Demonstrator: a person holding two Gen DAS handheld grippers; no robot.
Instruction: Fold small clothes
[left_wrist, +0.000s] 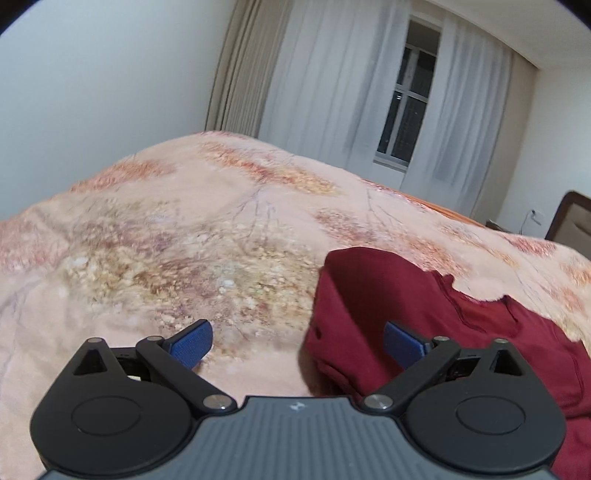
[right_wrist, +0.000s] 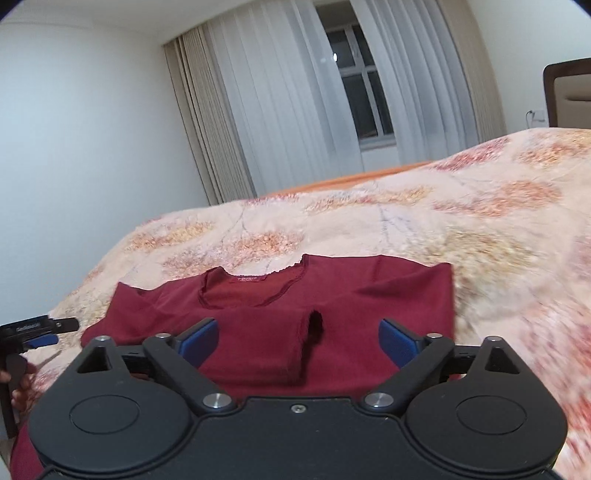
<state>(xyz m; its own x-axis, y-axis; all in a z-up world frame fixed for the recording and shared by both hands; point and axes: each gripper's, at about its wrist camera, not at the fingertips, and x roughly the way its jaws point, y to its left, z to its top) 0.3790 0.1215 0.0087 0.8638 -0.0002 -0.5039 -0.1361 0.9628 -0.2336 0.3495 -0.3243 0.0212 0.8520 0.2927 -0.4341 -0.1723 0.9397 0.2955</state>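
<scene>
A dark red top (right_wrist: 351, 291) lies flat on the bed, neckline toward the far side, with one sleeve folded in across its front. My right gripper (right_wrist: 299, 343) hovers over the near part of the top, jaws wide apart, nothing pinched between the blue pads (right_wrist: 197, 341). In the left wrist view the same red top (left_wrist: 406, 295) fills the lower right. My left gripper (left_wrist: 299, 343) is open too; its right pad (left_wrist: 402, 341) is above the cloth and its left pad (left_wrist: 194, 341) above bare bedspread. The left gripper (right_wrist: 37, 330) also shows at the right wrist view's left edge.
The floral peach bedspread (left_wrist: 184, 240) covers the whole bed. Beyond it are white curtains (right_wrist: 280, 96) over a window, beige drapes and a plain wall. A brown headboard (right_wrist: 569, 92) stands at the far right. A hand (right_wrist: 18, 391) holds the left gripper's handle.
</scene>
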